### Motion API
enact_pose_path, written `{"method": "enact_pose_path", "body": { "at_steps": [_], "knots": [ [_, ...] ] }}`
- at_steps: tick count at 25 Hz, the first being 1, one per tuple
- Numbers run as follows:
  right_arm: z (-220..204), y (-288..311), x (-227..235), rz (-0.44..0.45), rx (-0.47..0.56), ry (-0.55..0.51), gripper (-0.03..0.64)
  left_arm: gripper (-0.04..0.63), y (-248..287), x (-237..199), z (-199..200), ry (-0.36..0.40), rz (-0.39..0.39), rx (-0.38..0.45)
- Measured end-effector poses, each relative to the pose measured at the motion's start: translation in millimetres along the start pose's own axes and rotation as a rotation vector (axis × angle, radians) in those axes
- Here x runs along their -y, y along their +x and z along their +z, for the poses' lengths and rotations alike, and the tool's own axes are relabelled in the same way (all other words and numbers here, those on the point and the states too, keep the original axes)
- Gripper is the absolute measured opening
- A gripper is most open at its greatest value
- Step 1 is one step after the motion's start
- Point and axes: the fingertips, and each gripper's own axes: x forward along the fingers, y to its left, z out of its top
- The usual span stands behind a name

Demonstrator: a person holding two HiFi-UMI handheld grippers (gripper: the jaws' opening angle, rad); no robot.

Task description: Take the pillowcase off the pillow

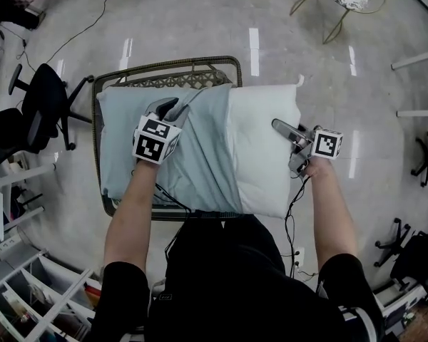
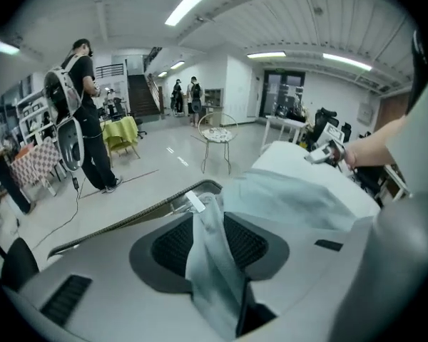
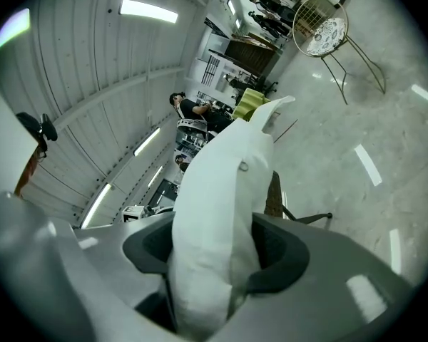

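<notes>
Pillow half out of its pale blue pillowcase, with a claw at each end.

In the head view, the pillowcase hides the left part of the white pillow. The bare right part is plump and smooth, and the person's dark-clothed body cuts off the pillow's near edge. Both lie on a woven surface with a dark rim, most of it covered. My left claw stands partly open, with a soft, creased fold of pillowcase draped loosely between its jaws and a small white tag on the cloth. My right claw pinches the pillow's thick right edge. I cannot tell what the small ring on the pillow is.
</notes>
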Motion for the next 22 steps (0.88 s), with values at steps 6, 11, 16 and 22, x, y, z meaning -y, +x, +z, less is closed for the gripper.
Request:
{"method": "enact_pose_path", "body": {
  "at_steps": [6, 11, 16, 22],
  "knots": [
    [-21, 16, 5, 0.008, -0.001, 0.035, 0.282, 0.155, -7, -48, -8, -0.195, 0.064, 0.054],
    [-27, 12, 9, -0.009, 0.012, 0.056, 0.291, 0.155, 11, -59, -31, -0.194, 0.075, -0.050],
    [-26, 16, 10, -0.034, 0.003, 0.053, 0.296, 0.153, 34, -51, -46, -0.080, 0.082, -0.179],
    [-19, 6, 15, -0.027, 0.044, 0.071, 0.273, 0.006, 30, -68, -54, 0.079, 0.122, -0.252]
  ]
}}
